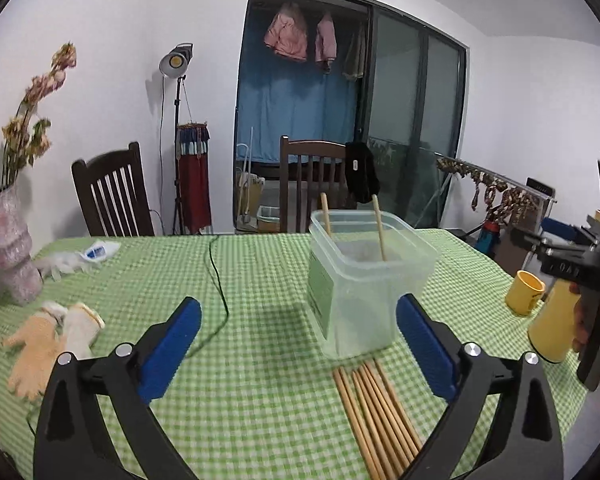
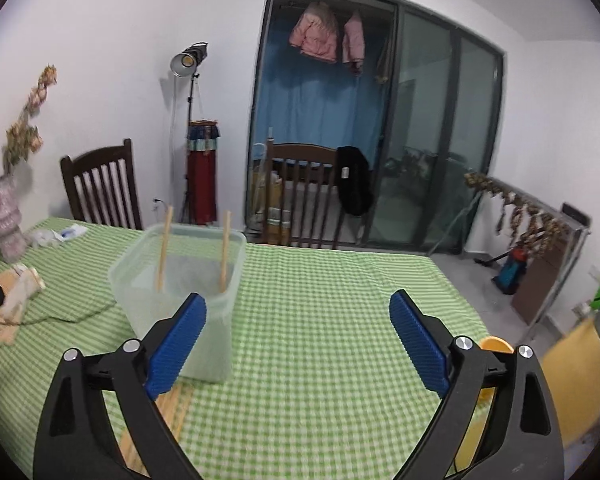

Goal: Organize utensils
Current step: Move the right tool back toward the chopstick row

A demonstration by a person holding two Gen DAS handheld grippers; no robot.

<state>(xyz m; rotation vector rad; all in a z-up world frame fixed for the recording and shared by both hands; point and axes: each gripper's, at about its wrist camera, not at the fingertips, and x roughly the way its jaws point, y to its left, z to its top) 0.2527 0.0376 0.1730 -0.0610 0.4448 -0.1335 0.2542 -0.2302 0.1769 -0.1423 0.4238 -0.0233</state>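
A clear plastic container (image 1: 364,280) stands on the green checked tablecloth (image 1: 260,400), with two wooden chopsticks (image 1: 380,228) leaning upright inside it. Several more chopsticks (image 1: 380,416) lie bundled on the cloth just in front of it. My left gripper (image 1: 298,304) is open and empty; the container is just beyond its right finger, and the bundle lies below that finger. In the right wrist view the container (image 2: 180,280) sits behind the left finger, with its two chopsticks (image 2: 225,244) standing in it. My right gripper (image 2: 298,298) is open over bare cloth with nothing between its fingers.
A yellow mug (image 1: 524,292) and a yellow cylinder (image 1: 552,328) stand near the table's right edge. Work gloves (image 1: 52,340), a vase (image 1: 8,248) and a black cable (image 1: 220,280) lie to the left. Two wooden chairs (image 1: 112,196) stand at the far side.
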